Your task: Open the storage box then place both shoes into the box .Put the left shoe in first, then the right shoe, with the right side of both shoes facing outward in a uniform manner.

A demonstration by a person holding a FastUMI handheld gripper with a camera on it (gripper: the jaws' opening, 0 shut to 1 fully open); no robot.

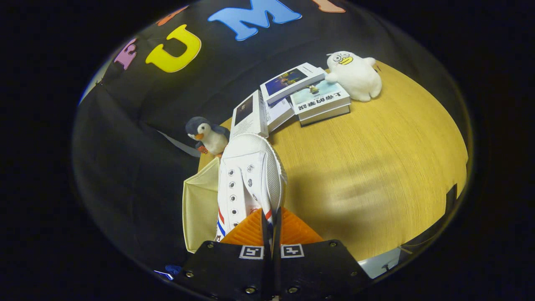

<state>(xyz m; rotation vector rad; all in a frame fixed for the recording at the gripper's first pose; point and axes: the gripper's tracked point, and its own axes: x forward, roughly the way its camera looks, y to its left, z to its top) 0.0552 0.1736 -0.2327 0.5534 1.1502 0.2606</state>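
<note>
Gripper [271,221] clamped on white shoe [249,175], toe pointing ahead

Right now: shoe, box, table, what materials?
Shoe: looks like white canvas, matte, with metal-looking eyelets and a smooth, rubber-like toe cap; the fingers are shut on its edge. Storage box: cream, probably fabric, going by its soft, creased wall. Table: wood-look top with fine grain, possibly laminate, with a slight sheen.
</note>
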